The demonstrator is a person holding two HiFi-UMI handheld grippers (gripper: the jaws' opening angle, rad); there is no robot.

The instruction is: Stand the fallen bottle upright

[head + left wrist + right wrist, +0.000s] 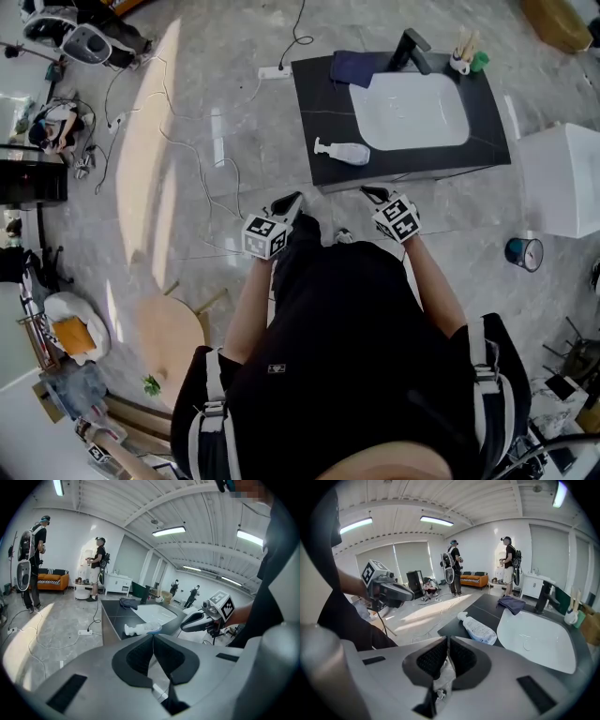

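A clear plastic bottle (343, 152) with a white pump top lies on its side on the dark counter (319, 112), left of the white basin (411, 110). It shows in the left gripper view (143, 629) and the right gripper view (478, 629) too. My left gripper (291, 202) hangs short of the counter's front edge, shut with nothing in it. My right gripper (372, 194) is level with it to the right, also shut and empty. Both are apart from the bottle.
A black faucet (410, 49), a dark folded cloth (352, 67) and a cup holding brushes (460, 60) stand at the back of the counter. A power strip with cables (274, 71) lies on the floor. A white box (561, 178) stands right. Several people stand far off.
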